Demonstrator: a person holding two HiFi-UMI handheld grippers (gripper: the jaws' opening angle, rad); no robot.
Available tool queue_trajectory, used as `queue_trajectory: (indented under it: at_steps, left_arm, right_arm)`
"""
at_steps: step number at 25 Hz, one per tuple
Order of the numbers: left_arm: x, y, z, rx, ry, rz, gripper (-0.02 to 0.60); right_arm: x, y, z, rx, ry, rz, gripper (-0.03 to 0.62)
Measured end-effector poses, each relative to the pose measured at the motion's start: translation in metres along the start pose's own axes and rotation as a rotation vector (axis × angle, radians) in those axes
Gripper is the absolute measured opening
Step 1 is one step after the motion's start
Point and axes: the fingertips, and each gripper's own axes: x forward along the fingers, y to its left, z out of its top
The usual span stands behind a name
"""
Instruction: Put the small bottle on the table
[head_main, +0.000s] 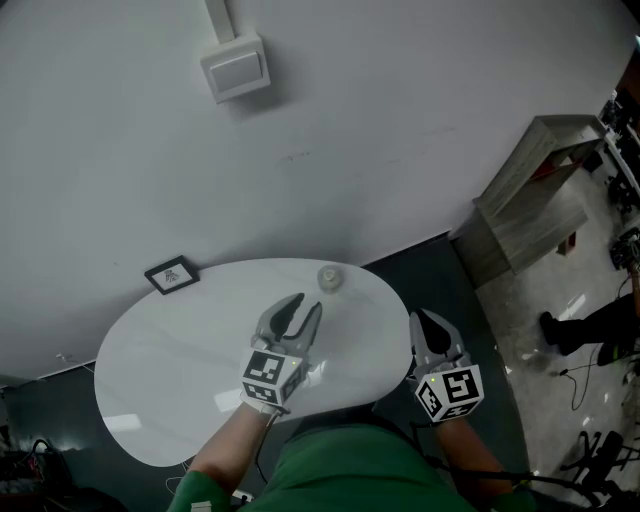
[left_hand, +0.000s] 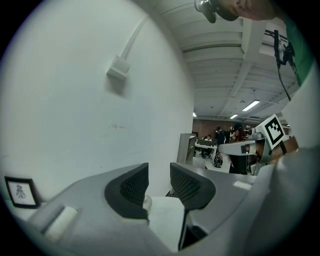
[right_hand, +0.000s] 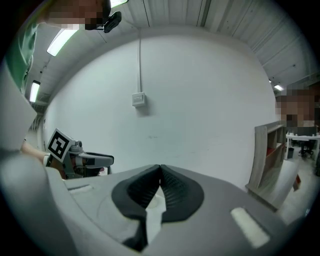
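Observation:
The small clear bottle (head_main: 330, 278) stands upright on the far side of the white oval table (head_main: 170, 370). My left gripper (head_main: 307, 303) hovers over the table just short of the bottle, a little to its left. Its jaws stand a small gap apart and nothing is between them. In the left gripper view (left_hand: 159, 176) a sliver of the bottle (left_hand: 146, 202) peeks out beyond the left pad. My right gripper (head_main: 424, 320) is off the table's right edge, above the dark floor. Its pads meet at the tips in the right gripper view (right_hand: 160, 170), with nothing held.
A small framed picture (head_main: 171, 274) leans at the table's far left edge against the white wall. A wall box (head_main: 236, 67) is mounted above. A wooden shelf unit (head_main: 540, 190) stands to the right, with a person's legs (head_main: 590, 330) and cables on the floor beyond.

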Motion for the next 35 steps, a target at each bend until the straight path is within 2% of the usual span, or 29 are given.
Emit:
queue_trajectory:
  at_steps: [8, 11, 14, 18, 24, 35]
  left_arm:
    - [-0.025, -0.002, 0.029, 0.018, -0.057, 0.05, 0.133]
    - [-0.034, -0.004, 0.04, 0.033, -0.09, 0.079, 0.104]
    - [-0.045, -0.004, 0.047, 0.022, -0.125, 0.11, 0.043]
    - [-0.052, -0.006, 0.053, 0.032, -0.145, 0.123, 0.025]
    - [-0.057, -0.018, 0.059, 0.099, -0.159, 0.118, 0.015]
    - [-0.059, -0.003, 0.041, 0.078, -0.109, 0.137, 0.011]
  right_arm:
    - [-0.001, 0.011, 0.024, -0.024, -0.058, 0.036, 0.002]
    - [-0.004, 0.012, 0.032, -0.037, -0.08, 0.04, 0.002]
    - [-0.007, 0.013, 0.038, -0.049, -0.095, 0.037, 0.002]
    - [-0.011, 0.014, 0.048, -0.061, -0.115, 0.037, 0.002]
    - [-0.015, 0.018, 0.054, -0.07, -0.131, 0.044, 0.002]
    - [-0.003, 0.028, 0.042, -0.066, -0.103, 0.062, 0.002]
